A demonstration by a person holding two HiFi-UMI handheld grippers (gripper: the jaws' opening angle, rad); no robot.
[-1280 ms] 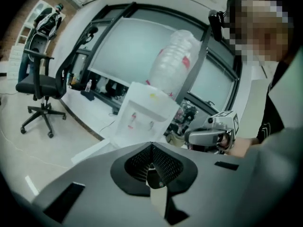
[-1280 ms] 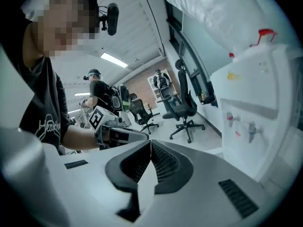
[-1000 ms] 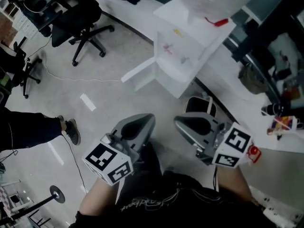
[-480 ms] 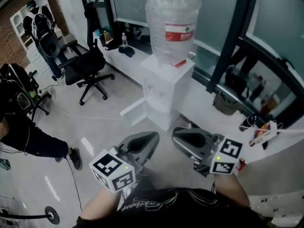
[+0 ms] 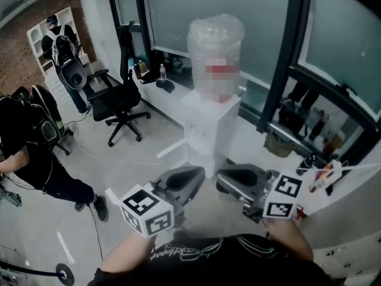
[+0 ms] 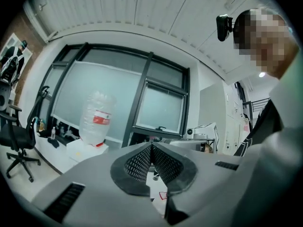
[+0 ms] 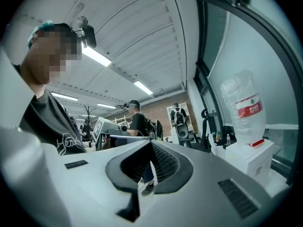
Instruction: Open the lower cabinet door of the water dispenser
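The white water dispenser [image 5: 209, 124] stands by the window with a clear bottle [image 5: 215, 52] on top. Its lower cabinet door [image 5: 171, 151] juts out to the left, swung open. My left gripper [image 5: 199, 171] and right gripper [image 5: 221, 176] hang side by side in front of me, level, well short of the dispenser. Both are shut on nothing. In the left gripper view the jaws [image 6: 151, 146] meet at the tips, with the dispenser [image 6: 85, 151] far off at the left. In the right gripper view the jaws [image 7: 151, 144] also meet, and the dispenser [image 7: 252, 162] is at the right.
A black office chair [image 5: 122, 103] stands left of the dispenser. A person in black [image 5: 27, 145] is at the far left, another with a backpack [image 5: 62, 52] by the shelves. A white ledge [image 5: 172, 97] runs under the windows. Small items [image 5: 321, 174] lie at the right.
Both grippers have risen, still shut. The head view has tilted up, so the dispenser now shows whole and farther away, with its bottle and the windows in sight.
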